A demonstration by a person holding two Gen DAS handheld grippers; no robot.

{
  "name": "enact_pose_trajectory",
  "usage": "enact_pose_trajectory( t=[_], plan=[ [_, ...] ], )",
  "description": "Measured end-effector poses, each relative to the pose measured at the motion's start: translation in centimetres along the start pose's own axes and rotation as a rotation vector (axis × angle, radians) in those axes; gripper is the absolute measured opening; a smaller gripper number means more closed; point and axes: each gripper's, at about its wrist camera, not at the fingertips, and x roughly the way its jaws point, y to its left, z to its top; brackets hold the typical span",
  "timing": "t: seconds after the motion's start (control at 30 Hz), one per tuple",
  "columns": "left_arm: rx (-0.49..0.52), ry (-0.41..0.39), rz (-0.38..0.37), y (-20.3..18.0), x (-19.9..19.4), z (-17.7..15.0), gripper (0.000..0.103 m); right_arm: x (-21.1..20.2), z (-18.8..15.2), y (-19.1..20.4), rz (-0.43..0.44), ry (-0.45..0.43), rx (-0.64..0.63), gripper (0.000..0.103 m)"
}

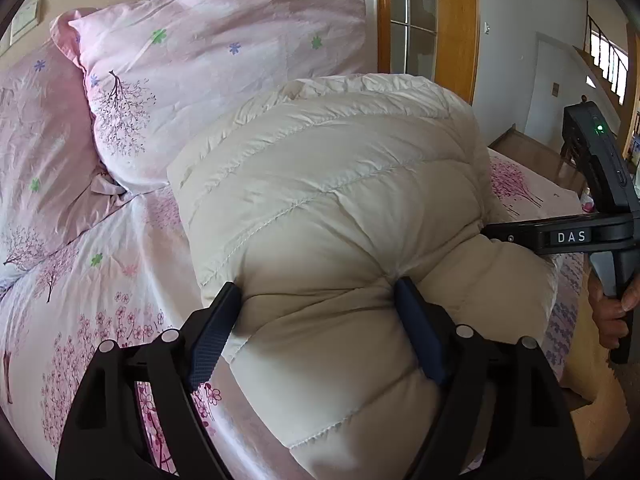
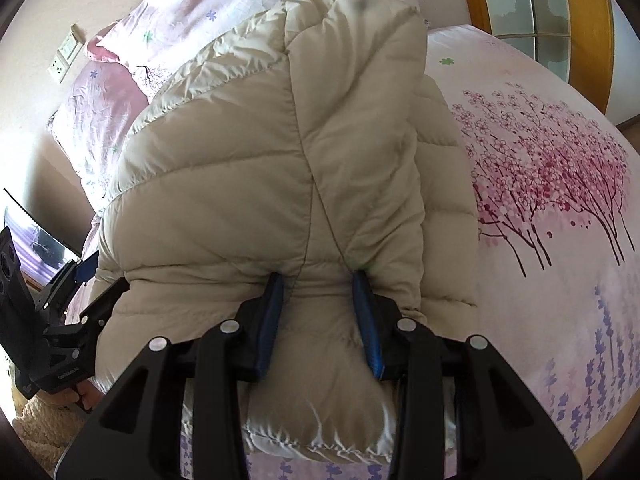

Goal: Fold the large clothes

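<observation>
A cream quilted down jacket (image 1: pixel 328 200) lies bunched in a thick fold on the bed; it also fills the right wrist view (image 2: pixel 256 168). My left gripper (image 1: pixel 316 300) is shut on a thick roll of the jacket at its near edge, blue pads pressed into the padding. My right gripper (image 2: pixel 318 284) is shut on another bunch of the jacket, pads dug in on both sides. The right gripper also shows in the left wrist view (image 1: pixel 492 232), gripping the jacket's right side. The left gripper shows at the left of the right wrist view (image 2: pixel 86 280).
The bed sheet (image 2: pixel 540 184) is pink with printed blossom trees. Two pink floral pillows (image 1: pixel 208 72) lie behind the jacket by the wall. A wooden door frame (image 1: pixel 456 28) and a stair rail (image 1: pixel 608 60) stand beyond the bed.
</observation>
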Motion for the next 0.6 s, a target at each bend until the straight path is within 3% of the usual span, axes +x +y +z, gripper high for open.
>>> enact_pose_trajectory(
  t=[0.2, 0.33, 0.47, 0.53, 0.6],
  plan=[
    [-0.038, 0.017, -0.006, 0.3, 0.3, -0.3, 0.085, 0.1, -0.5, -0.8, 0.034, -0.012, 0.056, 0.038],
    [-0.118, 0.061, -0.057, 1.4, 0.7, -0.4, 0.095, 0.1, -0.5, -0.6, 0.030, -0.026, 0.038, 0.038],
    [-0.211, 0.086, -0.120, 2.7, 0.4, -0.4, 0.096, -0.3, -0.4, -1.0, 0.027, -0.002, 0.041, 0.039],
    [-0.264, 0.083, -0.158, 3.7, -0.3, -0.1, 0.096, -1.1, 0.2, -0.9, 0.017, 0.027, 0.049, 0.051],
    [-0.302, 0.073, -0.178, 4.8, -1.0, 0.1, 0.099, -2.2, 0.9, -0.9, 0.009, 0.033, 0.078, 0.083]
  ],
)
